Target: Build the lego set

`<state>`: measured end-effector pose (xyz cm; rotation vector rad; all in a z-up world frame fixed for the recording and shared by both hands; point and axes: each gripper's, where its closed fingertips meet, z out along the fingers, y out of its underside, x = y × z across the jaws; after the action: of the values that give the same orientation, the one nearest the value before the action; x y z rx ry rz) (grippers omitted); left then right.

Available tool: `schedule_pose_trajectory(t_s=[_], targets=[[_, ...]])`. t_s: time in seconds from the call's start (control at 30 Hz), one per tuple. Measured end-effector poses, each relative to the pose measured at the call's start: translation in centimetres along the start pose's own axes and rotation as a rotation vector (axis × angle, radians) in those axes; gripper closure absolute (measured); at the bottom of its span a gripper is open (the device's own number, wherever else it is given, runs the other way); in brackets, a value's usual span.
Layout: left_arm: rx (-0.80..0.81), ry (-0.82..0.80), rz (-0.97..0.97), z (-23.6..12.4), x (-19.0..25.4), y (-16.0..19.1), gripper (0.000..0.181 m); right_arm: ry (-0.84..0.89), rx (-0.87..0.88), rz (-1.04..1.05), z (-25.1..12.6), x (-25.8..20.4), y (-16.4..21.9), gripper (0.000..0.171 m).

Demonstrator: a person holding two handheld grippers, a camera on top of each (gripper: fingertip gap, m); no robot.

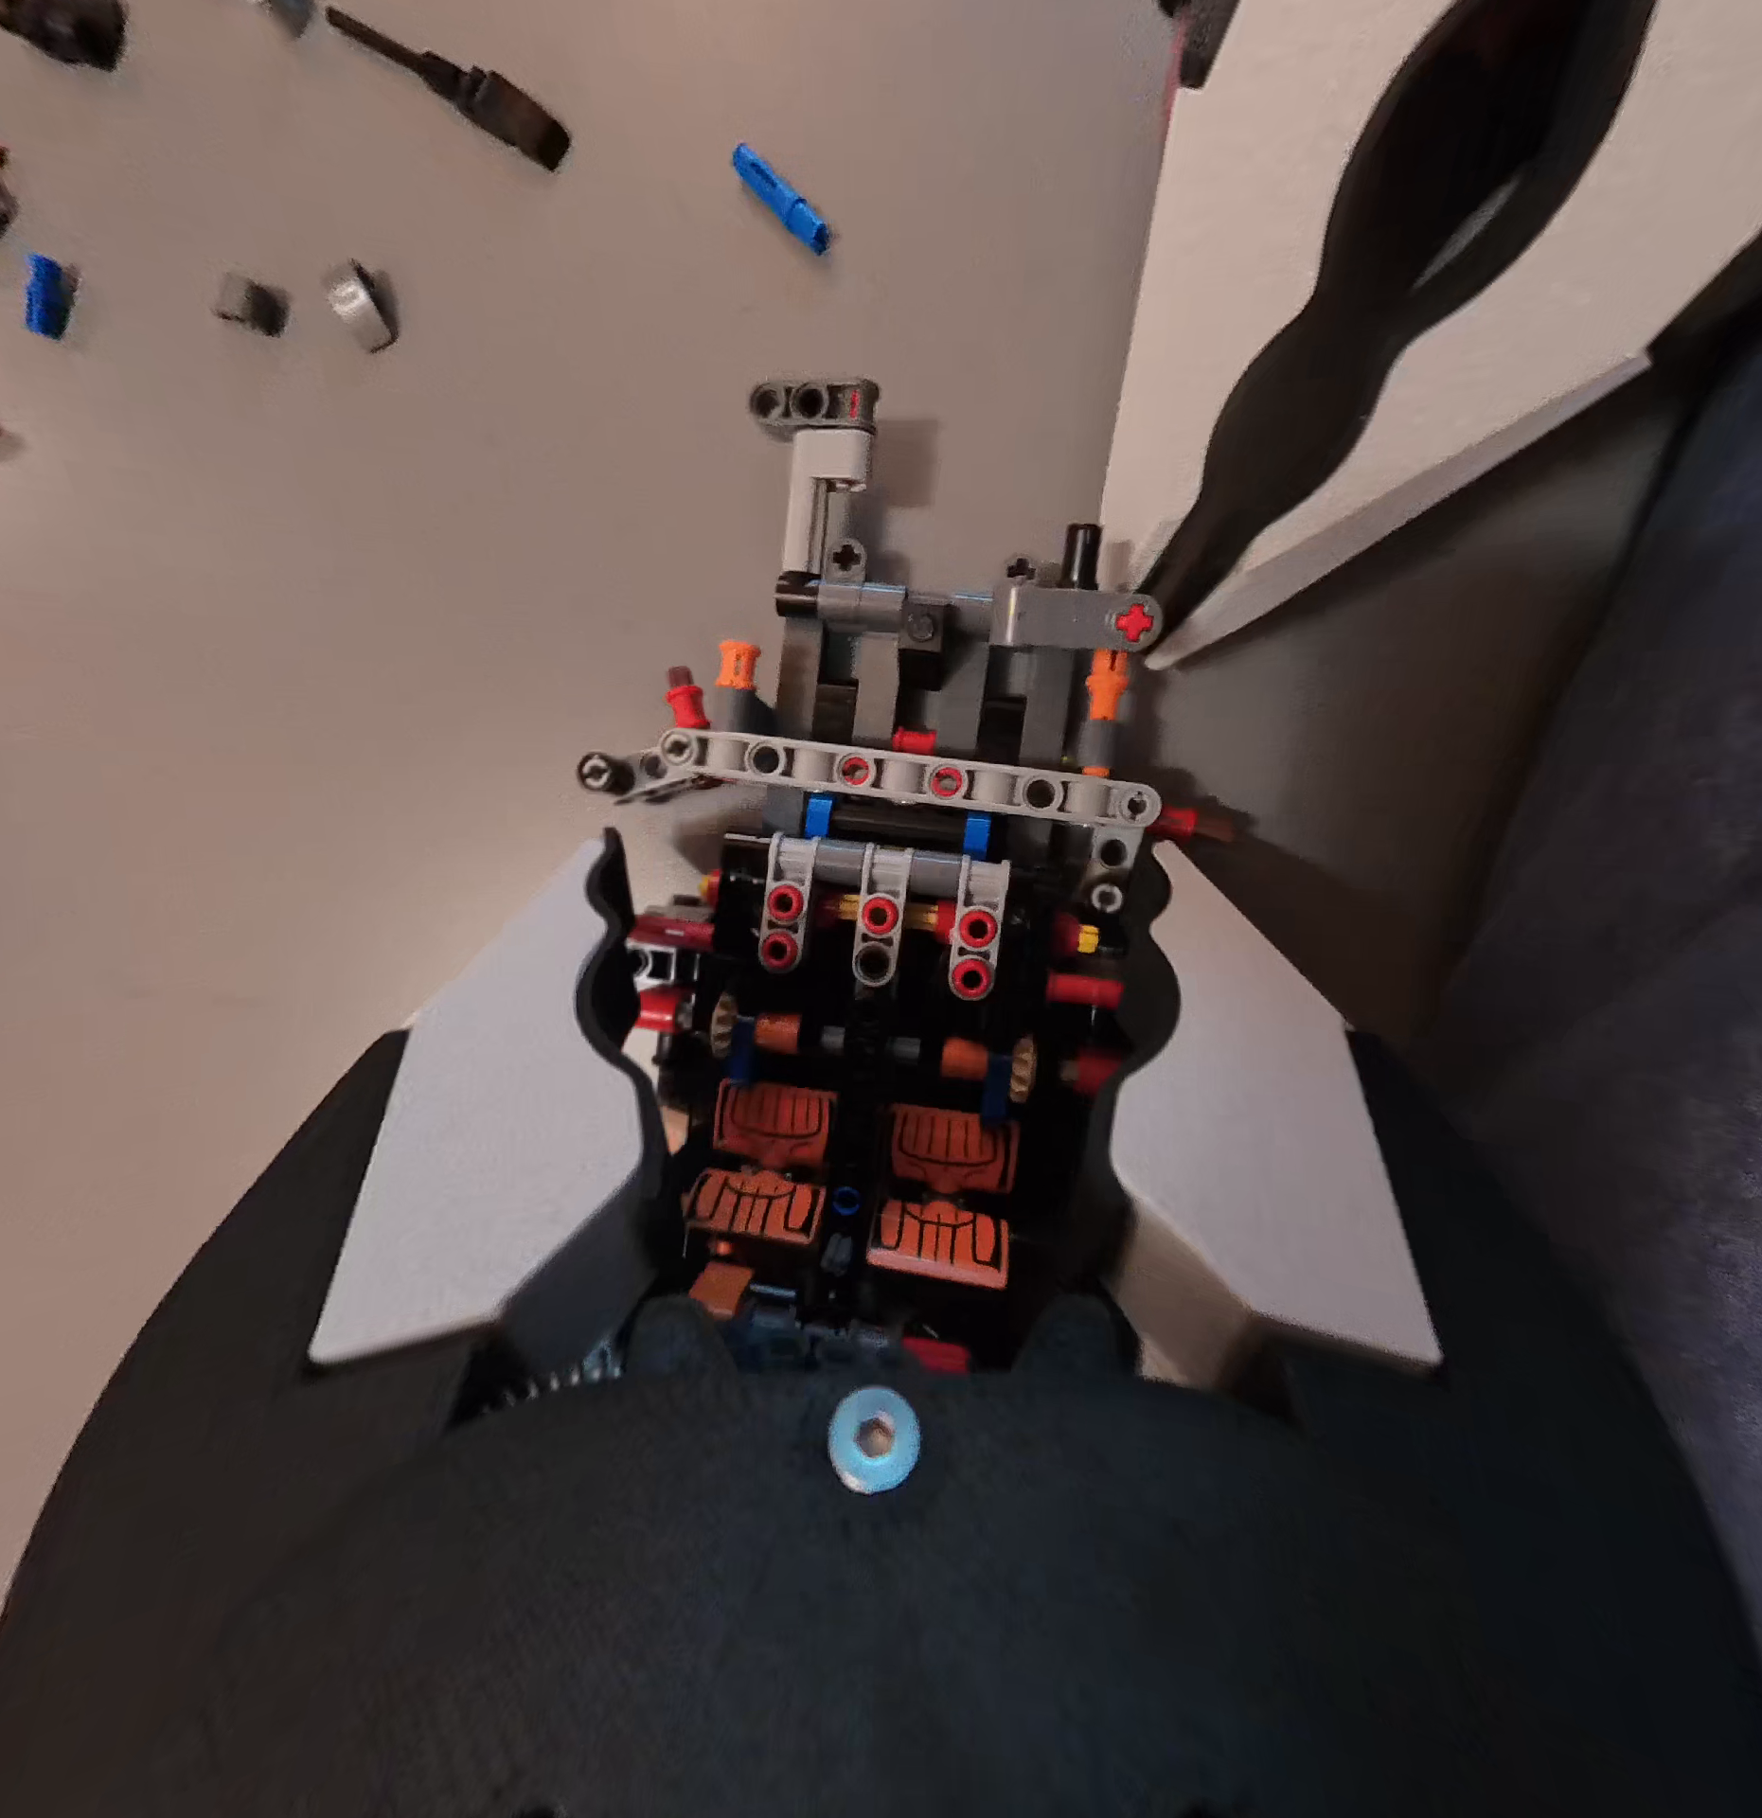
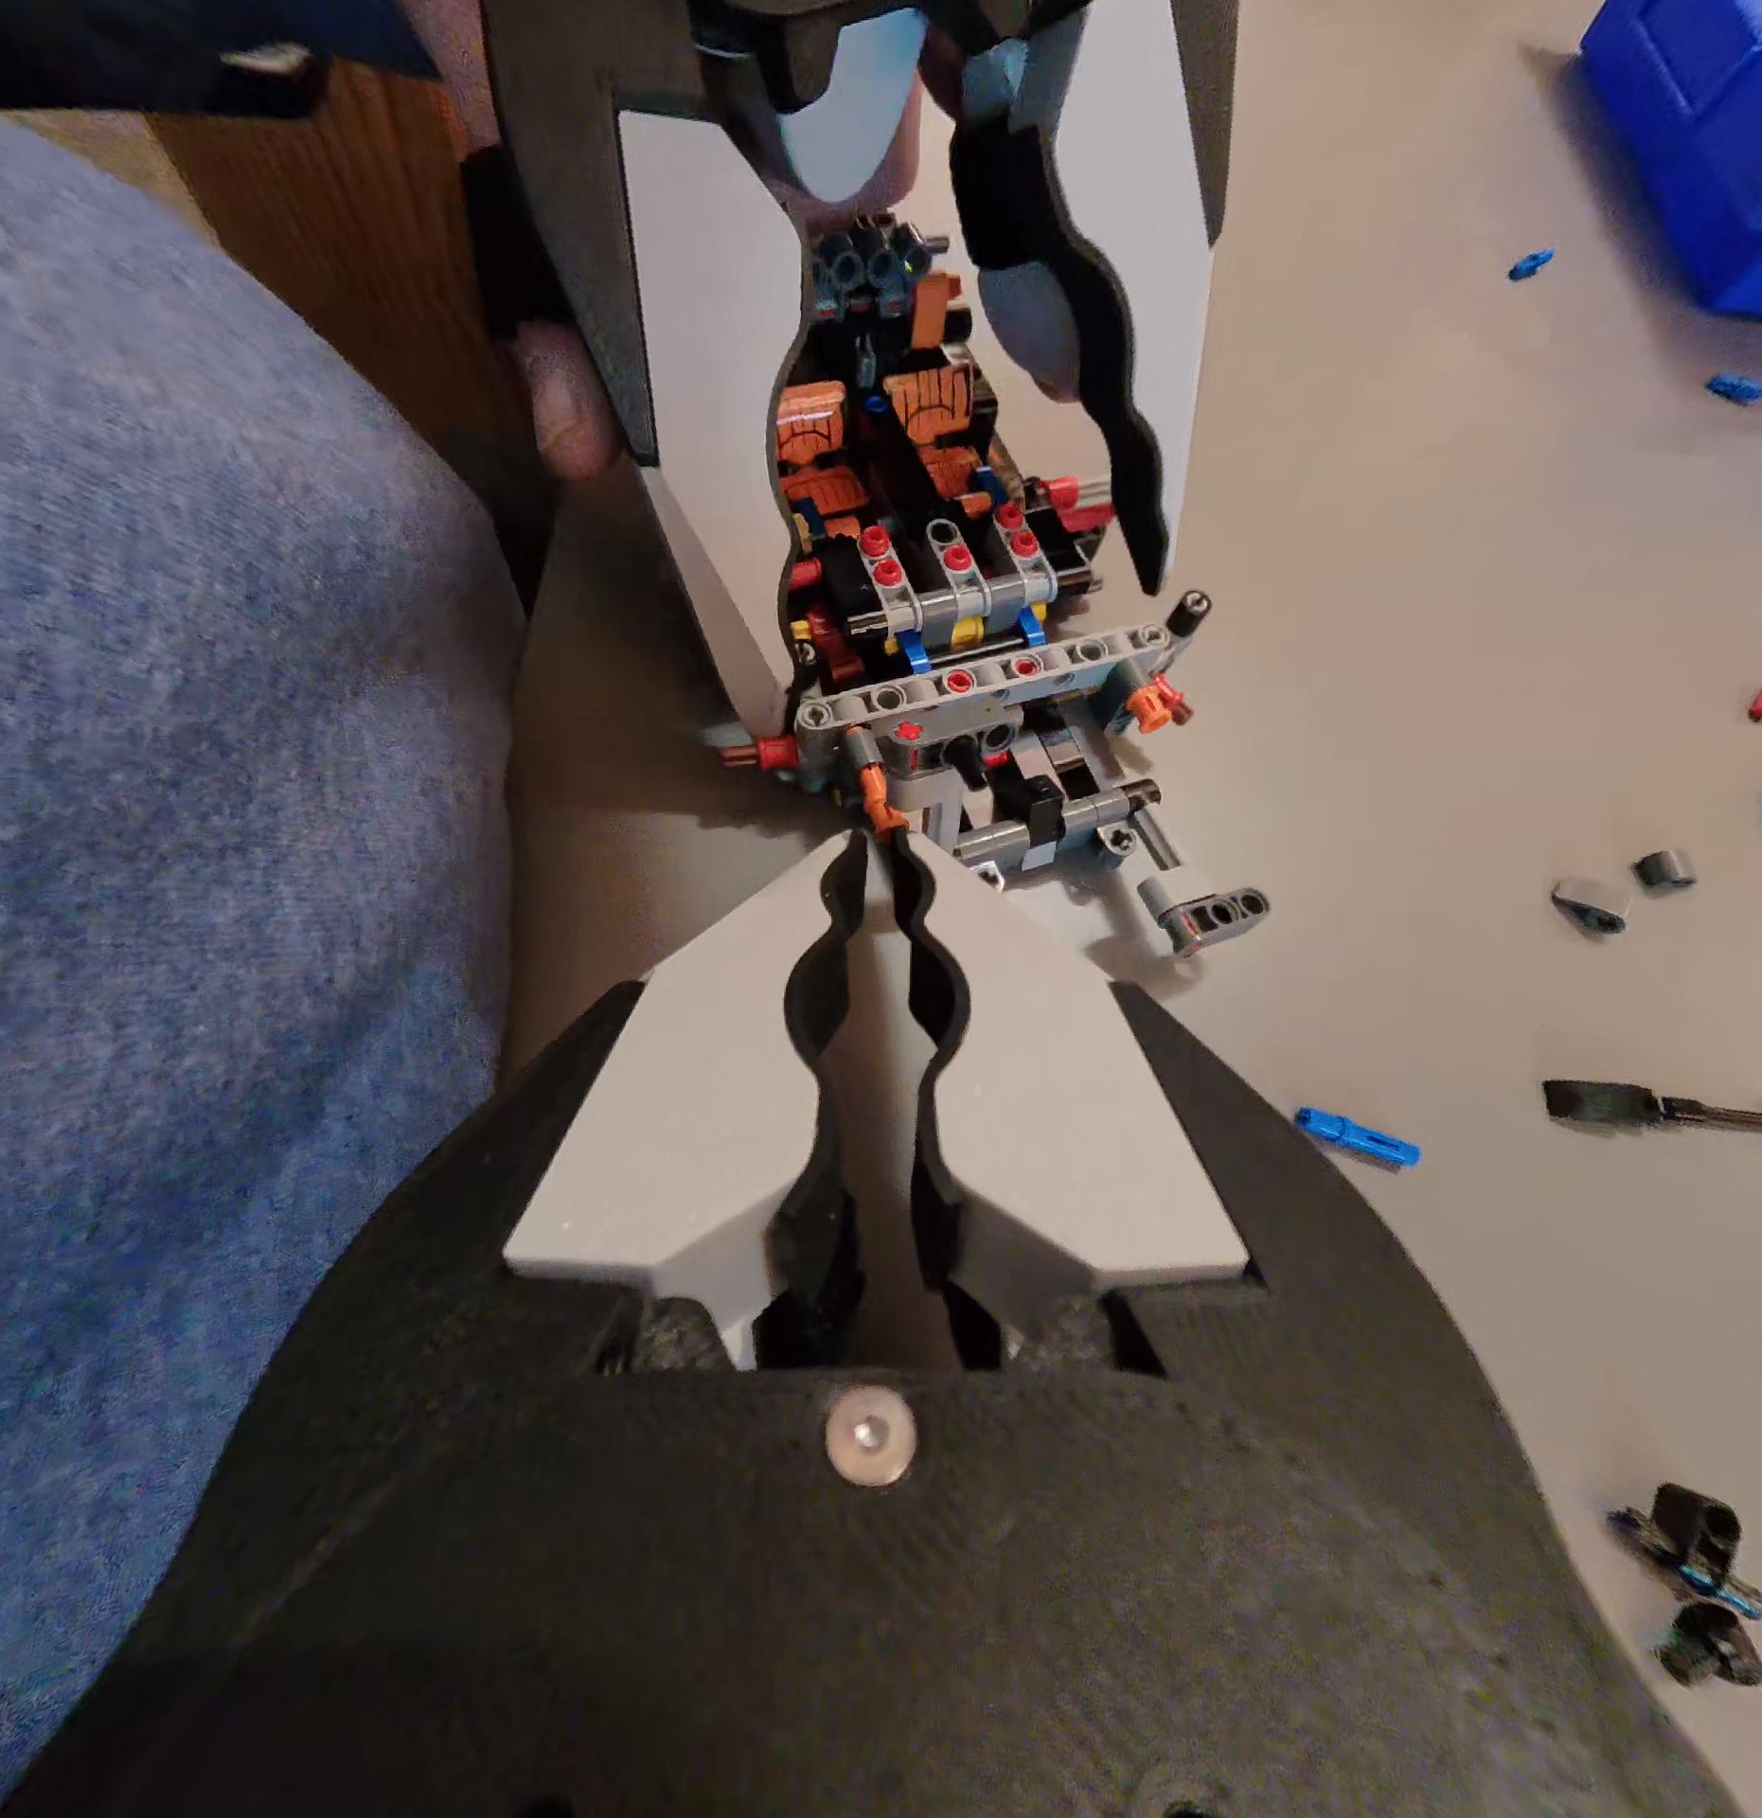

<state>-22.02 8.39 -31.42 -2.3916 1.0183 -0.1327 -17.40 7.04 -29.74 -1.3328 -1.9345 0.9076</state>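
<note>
The partly built lego model [image 1: 886, 935] is black with orange seats, red pins and a long grey beam across its front. My left gripper [image 1: 882, 856] is shut on its sides and holds it over the pale table. It shows again in the right wrist view, the model [image 2: 936, 590] between the left gripper's fingers [image 2: 709, 551]. My right gripper [image 2: 884, 838] is shut, its tips pinching the model's front corner beside an orange pin [image 2: 882, 809]. What sits between the tips is hidden. The right gripper [image 1: 1147, 615] also shows in the left wrist view, at the grey arm with a red cross axle.
Loose pieces lie on the table: a blue pin [image 2: 1357, 1136], a long black piece [image 2: 1644, 1107], small grey pieces [image 2: 1590, 905], black connectors [image 2: 1688, 1564]. A blue bin [image 2: 1703, 148] stands at the far right. Blue fabric [image 2: 218, 787] lies beyond the table's left edge. Both grippers' tips are roughly 15 cm from the long black piece [image 2: 1644, 1107]. The left camera catches it too, in the left wrist view [image 1: 479, 87].
</note>
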Motion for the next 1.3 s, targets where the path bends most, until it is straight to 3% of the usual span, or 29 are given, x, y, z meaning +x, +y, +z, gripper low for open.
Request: schedule_pose_trajectory(t_s=[0.13,0.37,0.77,0.97,1.3], targets=[[0.041,-0.031,-0.063,-0.8,0.4,-1.0,0.072,-0.004,-0.002,0.005,0.2,0.1,0.0,0.169],[0.028,-0.135,-0.169,-0.5,0.3,-0.9,0.093,-0.007,-0.002,0.010,0.3,0.2,0.0,0.171],[0.118,-0.065,-0.272,-1.4,0.0,-1.7,0.114,-0.014,-0.003,0.020,0.4,0.4,0.0,0.171],[0.063,-0.117,-0.230,-1.7,0.0,-1.6,0.105,-0.021,0.005,0.031,0.3,0.4,-0.1,0.170],[0.064,-0.146,-0.253,-1.1,0.0,-1.1,0.110,-0.017,0.008,0.042,0.3,0.6,-0.2,0.171]])
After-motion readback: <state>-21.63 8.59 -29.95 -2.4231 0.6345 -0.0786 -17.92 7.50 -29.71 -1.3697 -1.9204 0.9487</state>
